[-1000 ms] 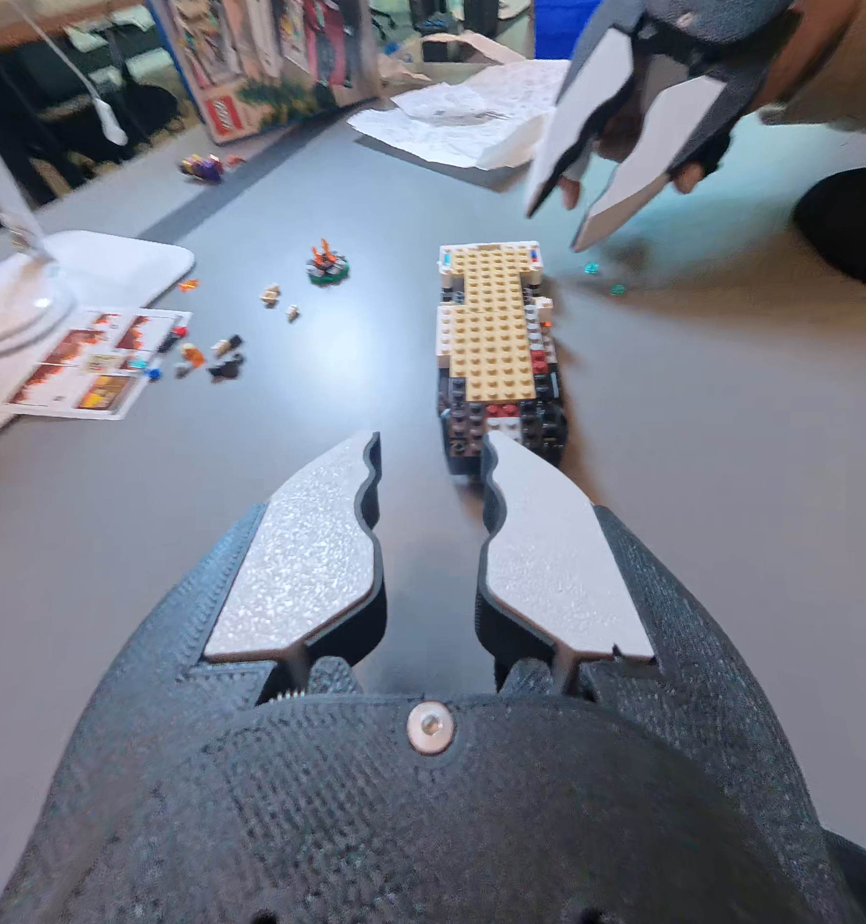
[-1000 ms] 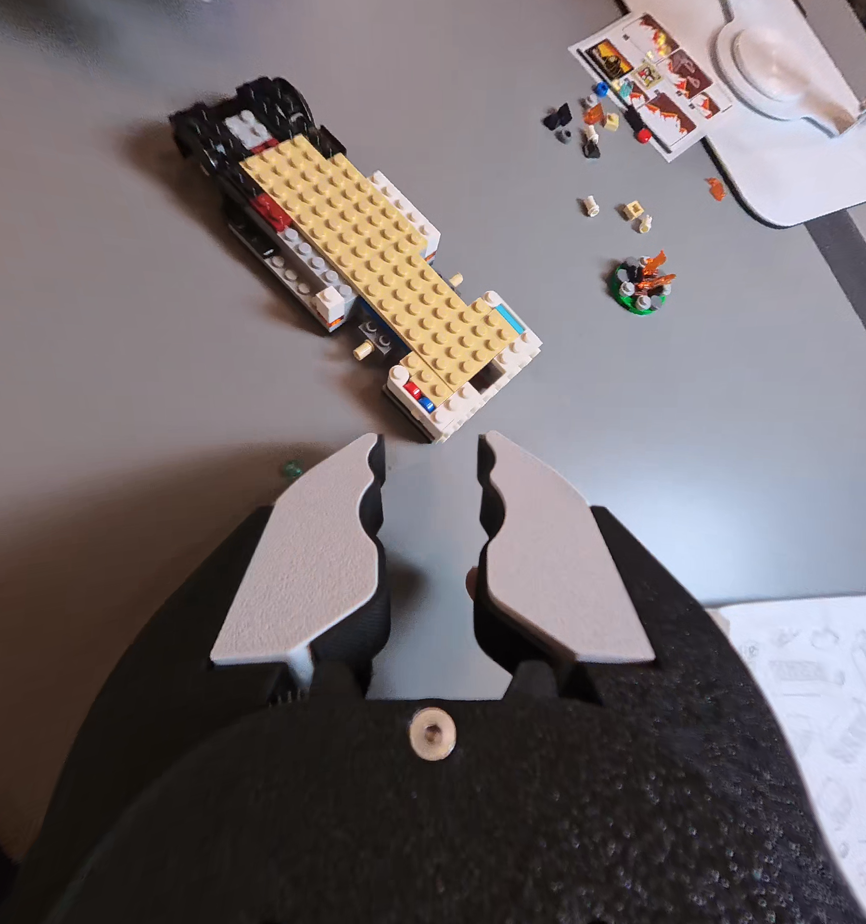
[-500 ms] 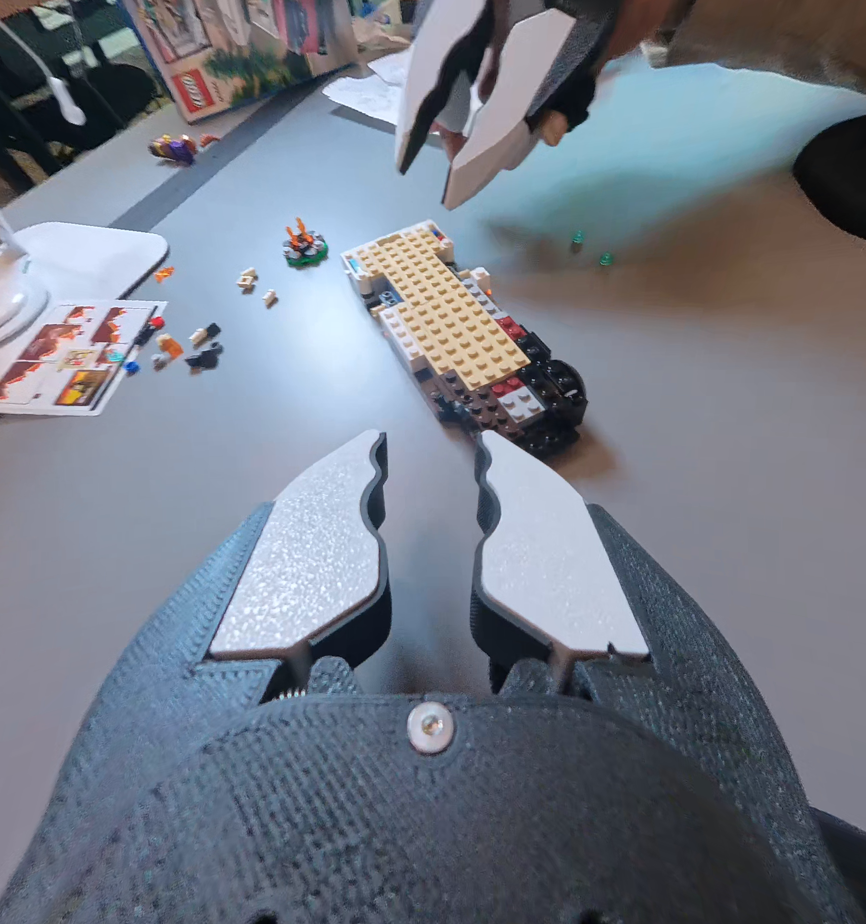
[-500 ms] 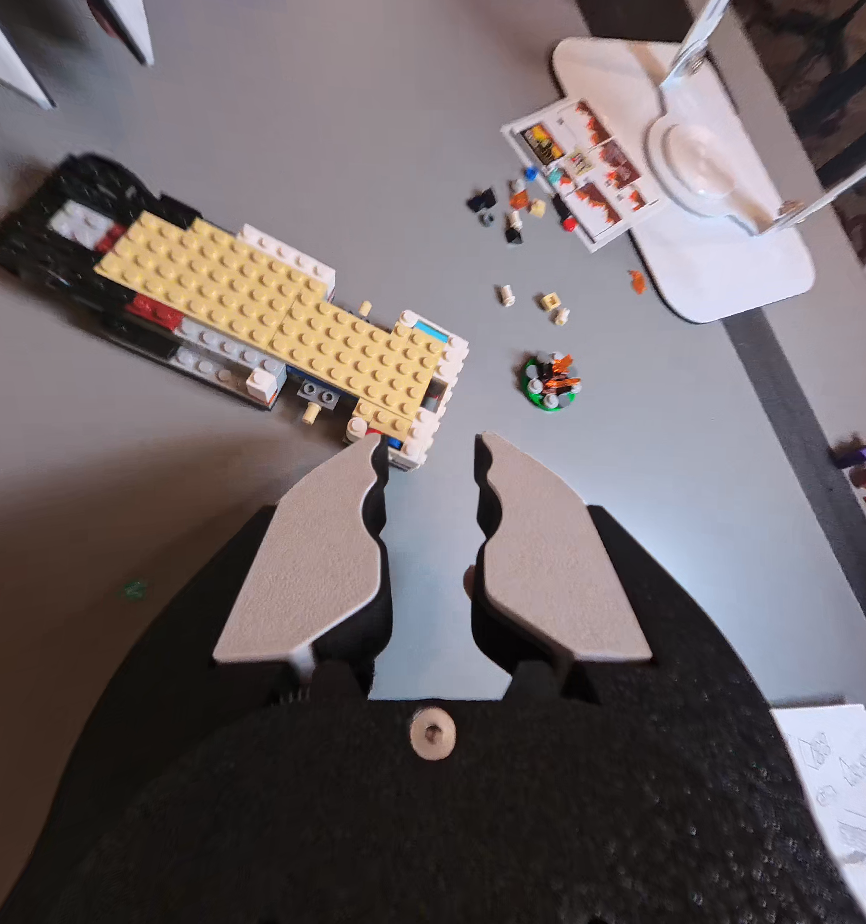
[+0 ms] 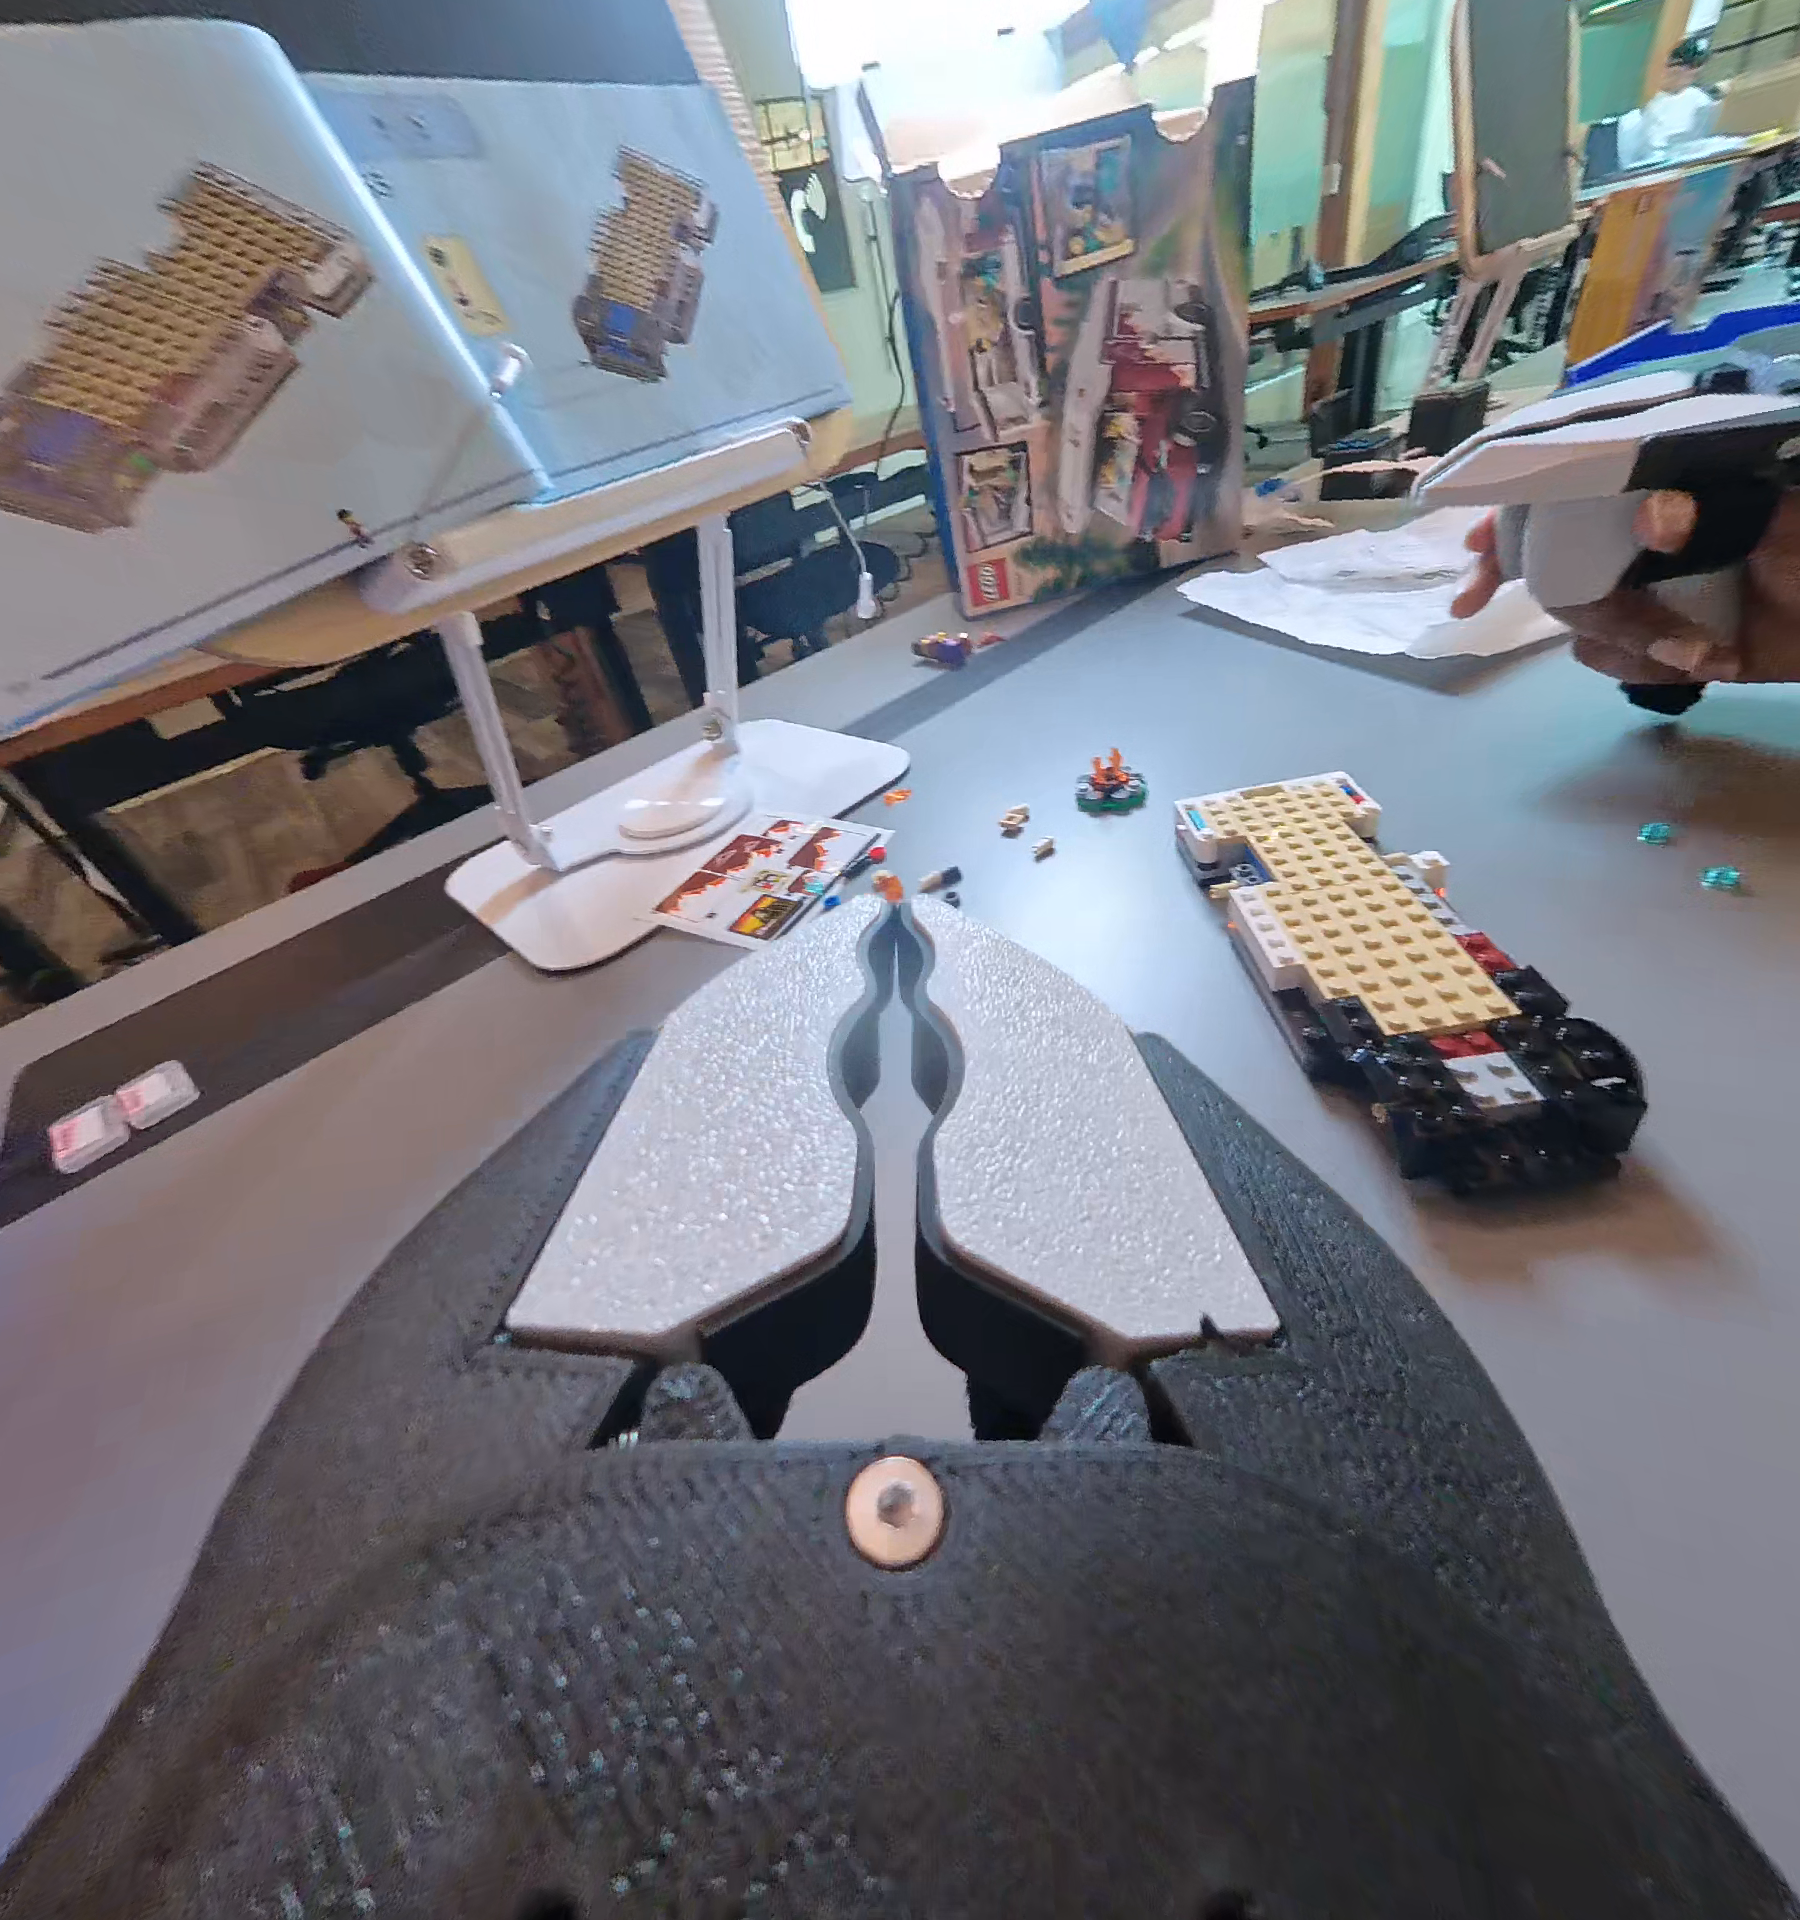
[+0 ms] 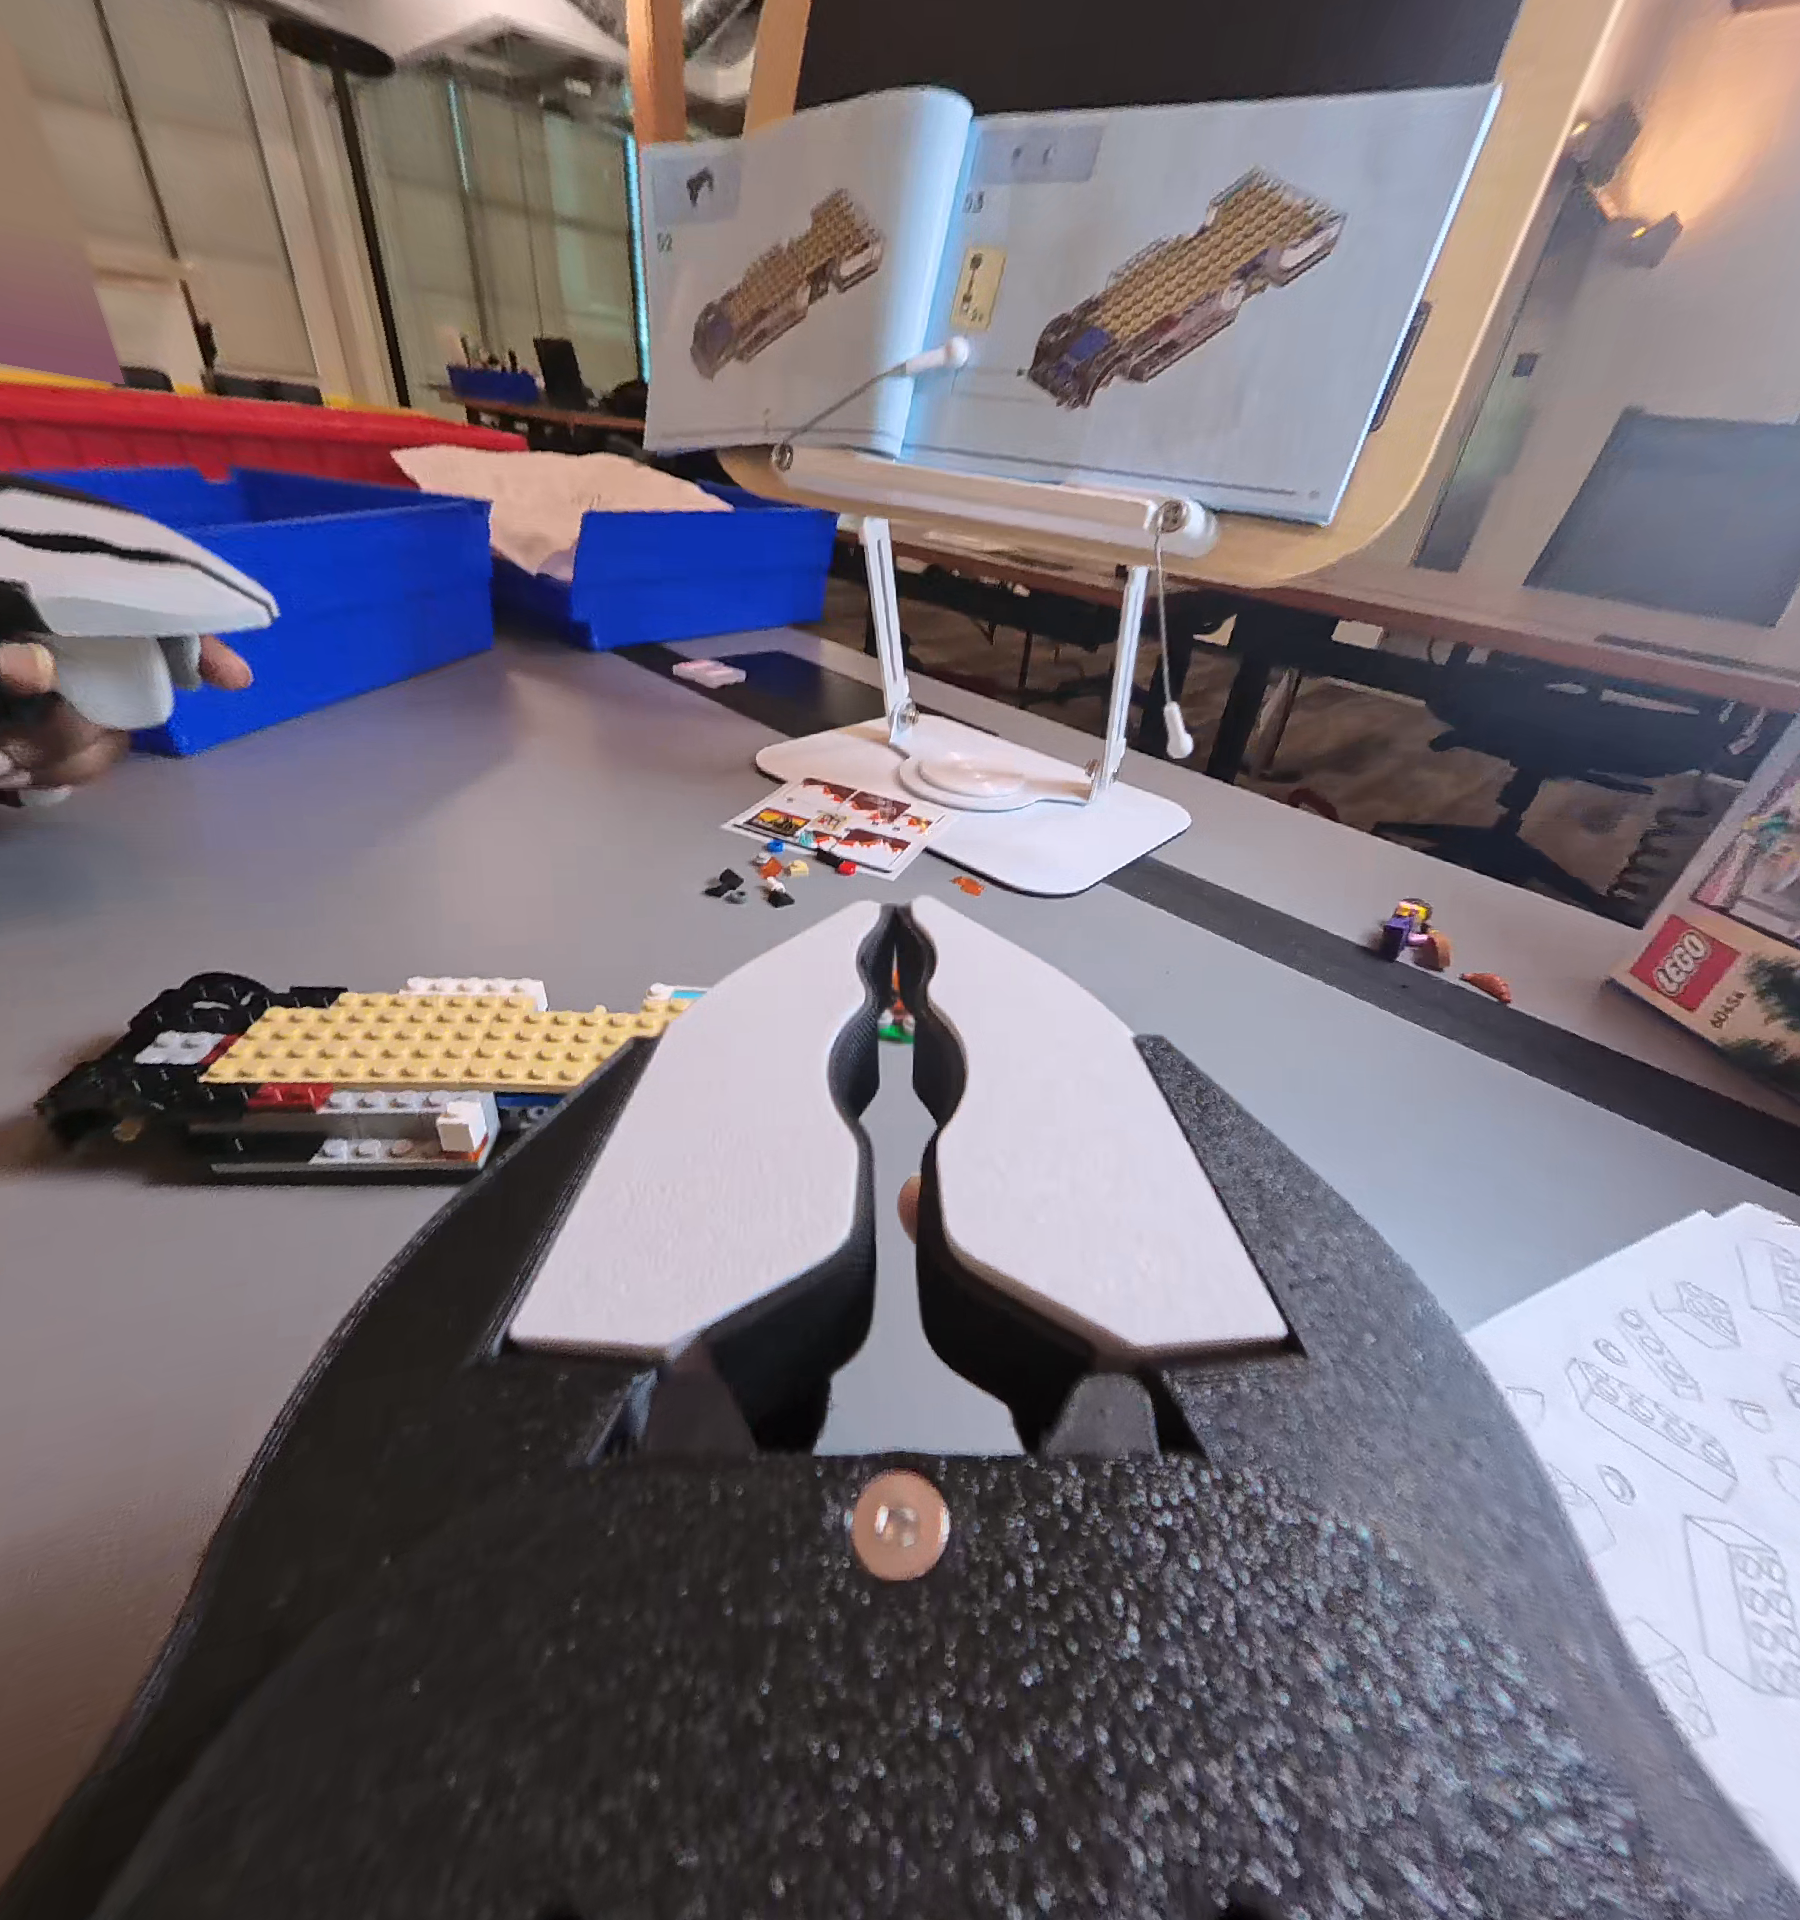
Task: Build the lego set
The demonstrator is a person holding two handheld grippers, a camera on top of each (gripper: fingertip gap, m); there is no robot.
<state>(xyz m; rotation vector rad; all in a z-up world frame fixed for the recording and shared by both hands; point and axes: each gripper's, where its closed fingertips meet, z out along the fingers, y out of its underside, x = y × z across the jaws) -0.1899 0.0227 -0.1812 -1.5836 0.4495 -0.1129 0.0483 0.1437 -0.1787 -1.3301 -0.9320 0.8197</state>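
1. Two grippers: left gripper [image 5: 896, 912] and right gripper [image 6: 894, 914], each with tips closed on nothing.
2. One brick model [image 5: 1374, 935] with a tan studded top.
3. One book stand [image 6: 1021, 800], white, bearing one open instruction booklet [image 6: 979, 291].
4. One sticker sheet [image 6: 839, 826].
5. Two blue bins [image 6: 356, 582].
6. One red bin [image 6: 148, 436].
7. One toy box [image 5: 1072, 343].
8. Two teal studs [image 5: 1654, 831].
9. One small round green build [image 5: 1111, 792].
10. Two pink-and-white packets [image 5: 122, 1114].
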